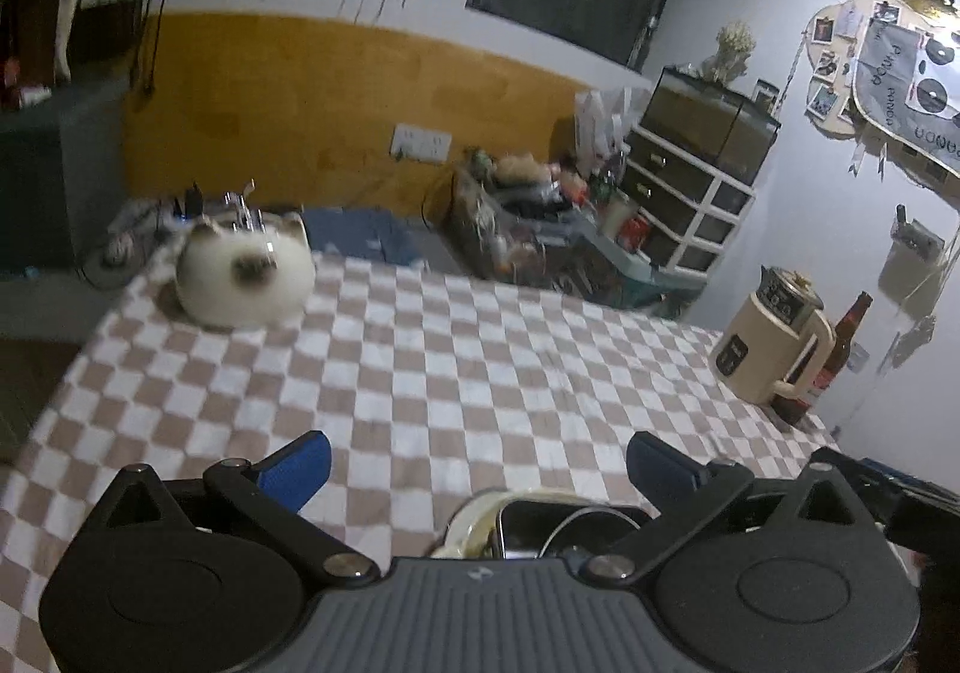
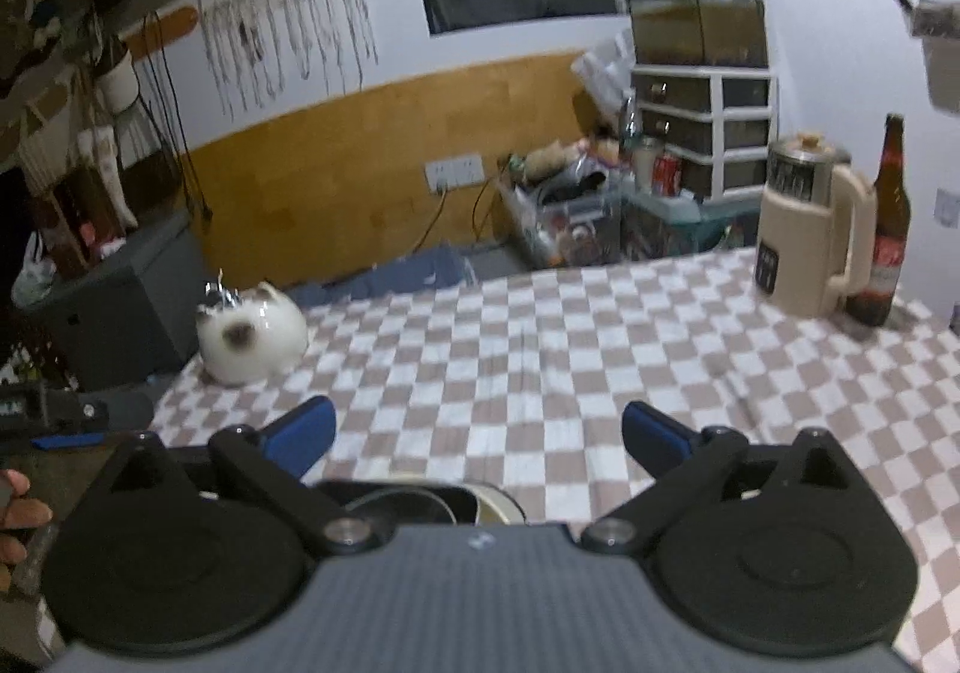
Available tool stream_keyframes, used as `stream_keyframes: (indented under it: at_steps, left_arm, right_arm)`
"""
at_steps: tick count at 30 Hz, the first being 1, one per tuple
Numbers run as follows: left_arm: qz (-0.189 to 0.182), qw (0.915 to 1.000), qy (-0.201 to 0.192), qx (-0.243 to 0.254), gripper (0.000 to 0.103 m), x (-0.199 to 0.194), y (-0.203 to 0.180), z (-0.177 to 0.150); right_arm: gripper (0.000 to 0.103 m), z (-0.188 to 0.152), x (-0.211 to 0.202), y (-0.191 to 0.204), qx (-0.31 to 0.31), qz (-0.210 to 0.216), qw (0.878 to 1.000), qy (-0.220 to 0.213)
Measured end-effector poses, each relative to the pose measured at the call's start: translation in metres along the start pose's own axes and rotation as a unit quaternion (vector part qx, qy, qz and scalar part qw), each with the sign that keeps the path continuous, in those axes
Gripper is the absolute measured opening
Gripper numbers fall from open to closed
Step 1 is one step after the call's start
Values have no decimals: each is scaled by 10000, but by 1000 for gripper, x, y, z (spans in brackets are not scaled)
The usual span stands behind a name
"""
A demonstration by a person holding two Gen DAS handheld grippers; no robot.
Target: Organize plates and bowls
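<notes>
My left gripper [image 1: 479, 463] is open and empty, held above the checkered tablecloth [image 1: 456, 361]. Just under its base, a pale plate rim [image 1: 474, 511] with a dark dish [image 1: 564, 523] on it peeks out at the near table edge. My right gripper [image 2: 479, 436] is also open and empty above the same cloth [image 2: 570, 349]. Below it a dark dish [image 2: 414, 502] and a pale rim [image 2: 498, 505] show, mostly hidden by the gripper body. A white cat-shaped bowl or jar [image 1: 246, 277] stands at the far left corner; it also shows in the right wrist view [image 2: 252, 337].
A beige electric kettle [image 1: 768, 349] and a brown bottle [image 1: 834, 361] stand at the table's far right; both show in the right wrist view, kettle [image 2: 810, 235], bottle [image 2: 891, 235]. Cluttered bins [image 1: 540, 229] and a drawer unit [image 1: 684, 193] lie beyond the table.
</notes>
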State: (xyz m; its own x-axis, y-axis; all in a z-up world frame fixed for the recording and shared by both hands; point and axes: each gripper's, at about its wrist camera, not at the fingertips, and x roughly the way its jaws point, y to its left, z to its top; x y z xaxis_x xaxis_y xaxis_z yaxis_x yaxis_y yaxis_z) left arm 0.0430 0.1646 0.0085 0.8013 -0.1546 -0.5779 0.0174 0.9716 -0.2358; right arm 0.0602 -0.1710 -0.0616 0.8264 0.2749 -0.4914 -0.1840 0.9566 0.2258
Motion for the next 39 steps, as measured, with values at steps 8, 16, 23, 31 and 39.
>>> stream_keyframes:
  at_steps: [8,16,23,31,39]
  left_arm:
    - [563,9958,-330,647,103,-29,-21,1]
    - [847,9921,-407,829,103,-44,-23,-11]
    - [667,9946,35,791,103,-42,-11,-31]
    - [607,9937,560,760,103,-34,-7,-51]
    - [538,9893,984,932,103,-25,-10,-70]
  right_arm:
    - [102,4,-37,4,-141,-201,9984,-507]
    - [102,-5,-54,6,-429,-211,9987,-155]
    - [102,-24,-51,8,-241,-396,9985,299]
    - [102,-49,-49,17,-390,-625,9947,717]
    - [102,-57,-48,14,-362,-698,9925,933]
